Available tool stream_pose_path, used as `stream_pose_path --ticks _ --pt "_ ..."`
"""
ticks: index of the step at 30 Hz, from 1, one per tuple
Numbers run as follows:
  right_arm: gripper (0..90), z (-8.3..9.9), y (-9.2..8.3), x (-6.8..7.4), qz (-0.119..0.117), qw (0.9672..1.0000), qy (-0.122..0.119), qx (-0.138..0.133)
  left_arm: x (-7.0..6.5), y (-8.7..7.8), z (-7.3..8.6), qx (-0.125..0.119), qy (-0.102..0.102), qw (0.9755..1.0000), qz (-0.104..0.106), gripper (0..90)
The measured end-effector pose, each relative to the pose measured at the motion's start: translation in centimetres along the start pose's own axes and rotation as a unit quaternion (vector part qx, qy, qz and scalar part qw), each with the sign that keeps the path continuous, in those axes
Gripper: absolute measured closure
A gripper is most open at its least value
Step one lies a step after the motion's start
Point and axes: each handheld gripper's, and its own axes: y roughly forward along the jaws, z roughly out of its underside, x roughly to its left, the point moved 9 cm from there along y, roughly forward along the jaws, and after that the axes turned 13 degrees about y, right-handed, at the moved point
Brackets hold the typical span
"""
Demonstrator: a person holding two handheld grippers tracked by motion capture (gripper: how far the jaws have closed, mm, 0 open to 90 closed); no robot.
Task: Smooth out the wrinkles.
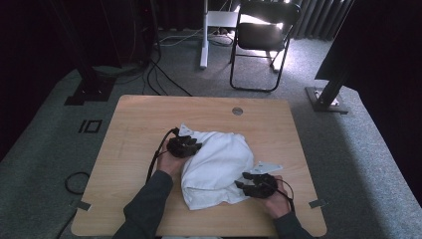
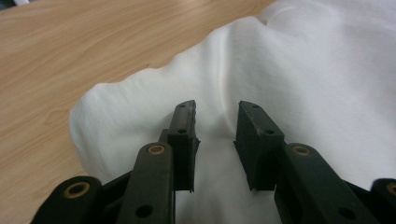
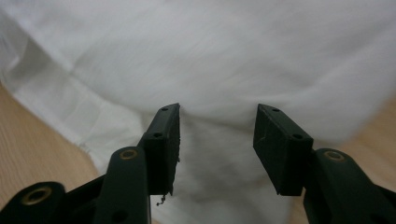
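We're over the light wooden table (image 1: pixel 134 124), and in the middle of it lies a crumpled white cloth (image 1: pixel 216 162), bunched into a soft mound that runs from the table's centre down toward the near edge. Our left gripper (image 1: pixel 191 146) sits at the cloth's upper left corner, jaws pointing in across the fabric. Along its own camera we see the white cloth (image 2: pixel 299 79) spread under and ahead of the jaws, a raised fold running up between them; the jaws stand parted with a clear gap, and neither pad is pressing on the fabric. The bare wood (image 2: pixel 74 56) shows off to the left of that view.

Our right gripper (image 1: pixel 243 181) is at the cloth's lower right edge, near the front of the table. In its own view the jaws are spread wide, the white cloth (image 3: pixel 210 60) lying under and beyond them, a hemmed edge trailing to the left over the wood (image 3: pixel 32 149). Nothing is pinched there either. That picture is a little blurred.

So both grippers rest at opposite corners of the cloth, each open, with fabric between the jaws but not clamped.
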Motion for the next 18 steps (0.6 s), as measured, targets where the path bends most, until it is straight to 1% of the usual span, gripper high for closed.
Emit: stream_pose_path --ticks 1,3,4,5,6,7,8,9,10,12,13,14,15,17,18 --pt "47.8 0.2 0.6 0.2 0.003 0.9999 -0.008 0.008 -0.1 -0.2 -0.1 -0.002 0.002 1.0000 -0.001 67.3" --pt "47.6 0.8 1.6 0.3 0.008 0.9994 -0.012 0.030 -0.4 -0.7 -0.4 -0.012 0.002 0.9999 0.000 65.9" --pt "50.5 1.1 2.0 0.2 0.017 0.9990 -0.016 0.039 -0.6 -1.1 -0.6 -0.016 0.003 0.9999 -0.002 65.1" --pt "57.8 1.4 2.4 -0.1 0.034 0.9979 -0.022 0.051 -0.8 -1.3 -0.7 -0.019 0.005 0.9998 -0.003 64.5" --pt "66.0 1.6 2.4 -0.3 0.039 0.9974 -0.024 0.056 -1.1 -1.7 -0.9 -0.023 0.006 0.9997 -0.002 64.3" --pt "76.0 1.6 2.2 -0.3 0.031 0.9978 -0.021 0.055 -1.6 -2.1 -1.0 -0.029 0.006 0.9996 0.000 64.1" --pt "80.9 1.5 1.8 -0.4 0.028 0.9980 -0.020 0.053 -2.1 -2.5 -1.2 -0.035 0.009 0.9993 0.005 64.0" --pt "83.7 1.3 1.3 -0.6 0.032 0.9981 -0.023 0.047 -2.7 -2.9 -1.3 -0.040 0.015 0.9990 0.011 63.9" --pt "85.4 1.1 0.7 -0.8 0.033 0.9983 -0.024 0.042 -3.4 -3.2 -1.4 -0.042 0.024 0.9987 0.013 63.5" --pt "86.1 0.9 -0.5 -1.5 0.037 0.9986 -0.020 0.031 -4.4 -3.5 -1.4 -0.044 0.028 0.9984 0.019 63.2" --pt "86.1 0.8 -1.2 -1.9 0.039 0.9989 -0.015 0.023 -5.0 -3.6 -1.4 -0.047 0.028 0.9982 0.027 63.2" --pt "86.1 0.8 -2.0 -2.4 0.040 0.9991 -0.007 0.015 -5.6 -3.7 -1.3 -0.045 0.033 0.9980 0.031 63.1" --pt "86.1 0.8 -2.7 -3.0 0.043 0.9991 0.004 0.007 -6.1 -3.6 -1.0 -0.039 0.043 0.9978 0.032 62.8" --pt "86.1 1.0 -4.3 -4.2 0.042 0.9986 0.030 -0.012 -7.0 -3.1 -0.5 -0.026 0.055 0.9974 0.040 62.0" --pt "86.1 1.0 -4.3 -4.2 0.042 0.9986 0.030 -0.012 -7.0 -3.1 -0.5 -0.026 0.055 0.9974 0.040 61.8"
